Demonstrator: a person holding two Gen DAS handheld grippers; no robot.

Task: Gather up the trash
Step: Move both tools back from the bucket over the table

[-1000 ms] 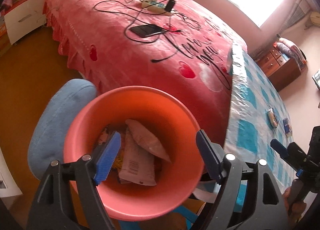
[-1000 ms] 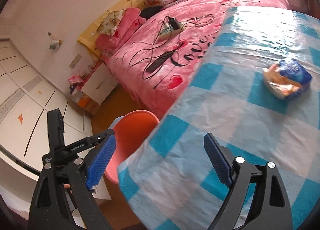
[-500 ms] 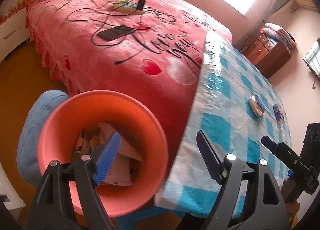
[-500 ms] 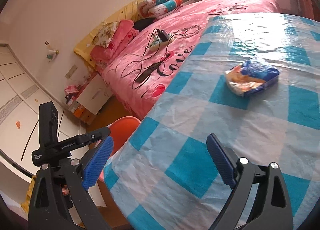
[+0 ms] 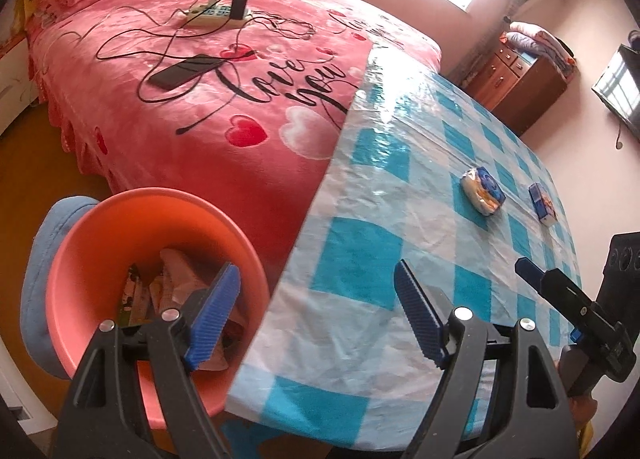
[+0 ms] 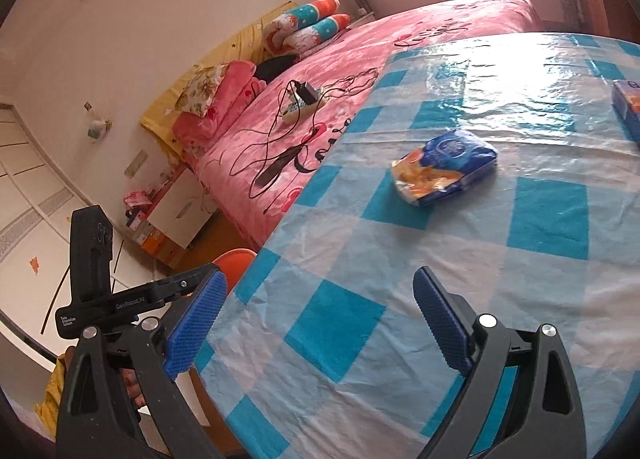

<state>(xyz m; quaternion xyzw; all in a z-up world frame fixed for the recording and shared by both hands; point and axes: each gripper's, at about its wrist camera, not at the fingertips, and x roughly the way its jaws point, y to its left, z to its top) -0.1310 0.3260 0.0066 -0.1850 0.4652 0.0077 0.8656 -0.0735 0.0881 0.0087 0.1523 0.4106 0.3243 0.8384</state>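
**Spotter:** Where do you have the two grippers?

**Operator:** My left gripper (image 5: pixel 316 311) hangs over the near edge of the tabletop (image 5: pixel 360 319), jaws apart with nothing between them. One pad sits over the orange bin (image 5: pixel 92 259), the other over the blue-and-white checked cloth. My right gripper (image 6: pixel 320 323) is also above the cloth, jaws wide apart and empty.

**Spotter:** And the trash?

**Operator:** Two pieces lie on the tabletop. A blue and orange snack packet (image 6: pixel 444 167) rests flat ahead of the right gripper, well apart from the pads. Beyond it, near the far right side, I see a small blue box (image 5: pixel 542 205); the right wrist view cuts it off at the frame edge.

**Spotter:** What about the bin?

**Operator:** It stands on the floor just beside the tabletop's corner, against a blue stool cushion (image 5: pixel 36 291). Crumpled wrappers (image 5: pixel 172 283) already lie inside it.

**Spotter:** Anything else around?

**Operator:** A pink bed (image 5: pixel 200 99) runs along the tabletop's left side, with a power strip (image 5: pixel 216 15), cables and a dark phone (image 5: pixel 184 71) lying on it.
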